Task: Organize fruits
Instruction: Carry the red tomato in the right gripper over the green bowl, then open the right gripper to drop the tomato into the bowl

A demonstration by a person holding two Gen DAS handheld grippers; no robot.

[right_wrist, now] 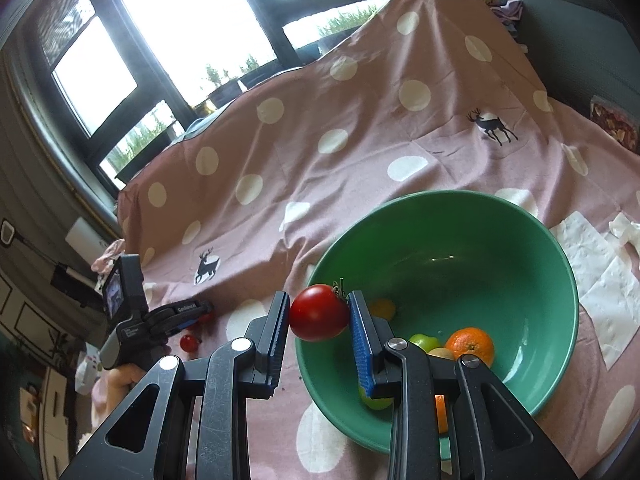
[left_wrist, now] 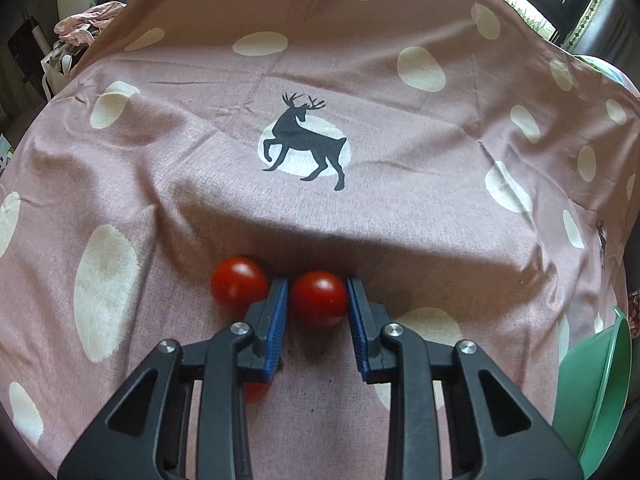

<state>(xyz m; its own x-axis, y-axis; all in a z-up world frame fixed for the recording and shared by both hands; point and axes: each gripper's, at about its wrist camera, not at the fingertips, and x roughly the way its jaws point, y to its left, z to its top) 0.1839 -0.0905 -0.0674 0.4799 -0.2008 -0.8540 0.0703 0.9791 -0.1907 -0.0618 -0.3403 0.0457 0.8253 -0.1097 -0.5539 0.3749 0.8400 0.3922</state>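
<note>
Only in the left wrist view: left gripper (left_wrist: 317,300) low over the pink cloth with cream dots and black deer prints (left_wrist: 360,60), blue pads closed against both sides of a small round red tomato (left_wrist: 319,298) resting on the cloth at lower centre. Just left of it, outside the left finger, a second small red tomato (left_wrist: 239,285). Beneath that finger, a red patch (left_wrist: 256,392), mostly covered and too hidden to name.

Only in the right wrist view: right gripper (right_wrist: 319,316) clamped on a larger red tomato with a green stem (right_wrist: 319,312), held over the near left rim of the round green bowl (right_wrist: 460,220). At far left of this frame, small and partly blurred, the other gripper with the bare hand (right_wrist: 120,380) holding it.

Inside the bowl: a round orange (right_wrist: 470,346), a green fruit (right_wrist: 424,342), a yellow fruit (right_wrist: 382,308) half behind the right finger, a tan fruit (right_wrist: 440,354) barely showing. Lower down, behind the finger arms, another green piece (right_wrist: 374,402) and an orange sliver (right_wrist: 440,412), both cut off.

Right of the bowl, flat white paper napkins (right_wrist: 600,280) on the cloth. In the left wrist view, only a slice of the bowl at the right edge, contents out of sight.
</note>
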